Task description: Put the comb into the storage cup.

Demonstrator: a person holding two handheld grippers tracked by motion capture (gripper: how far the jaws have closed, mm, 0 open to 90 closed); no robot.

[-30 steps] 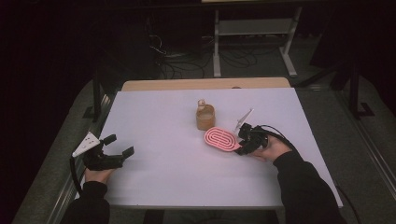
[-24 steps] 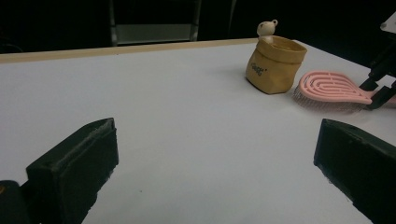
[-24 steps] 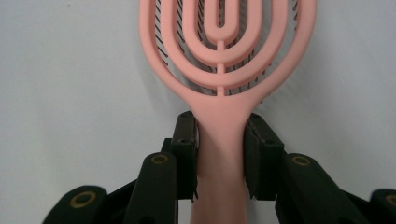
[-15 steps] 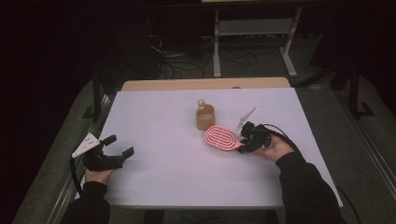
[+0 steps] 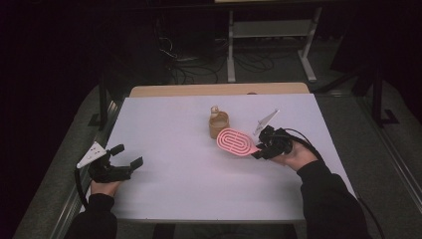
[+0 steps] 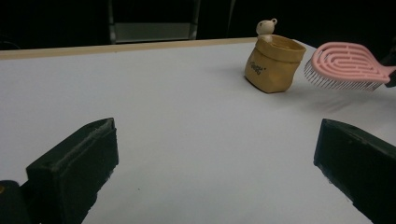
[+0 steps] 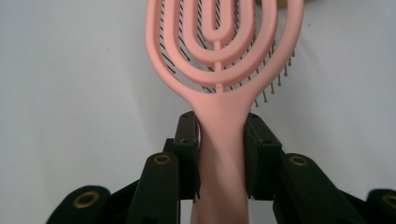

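Your right hand-held gripper (image 7: 220, 154) is clamped on the handle of the pink hairbrush (image 5: 235, 142), which hangs bristles-down just above the tabletop (image 5: 174, 124), beside the tan pouch (image 5: 218, 124). Keep the handle square between the pads and lift level. Your left hand-held gripper (image 5: 127, 156) rests wide open, holding nothing.

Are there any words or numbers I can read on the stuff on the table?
Small dark print on the side of the tan bag: too small and blurred to read.
Pink hairbrush: no writing on it.
White tabletop: no writing on it.
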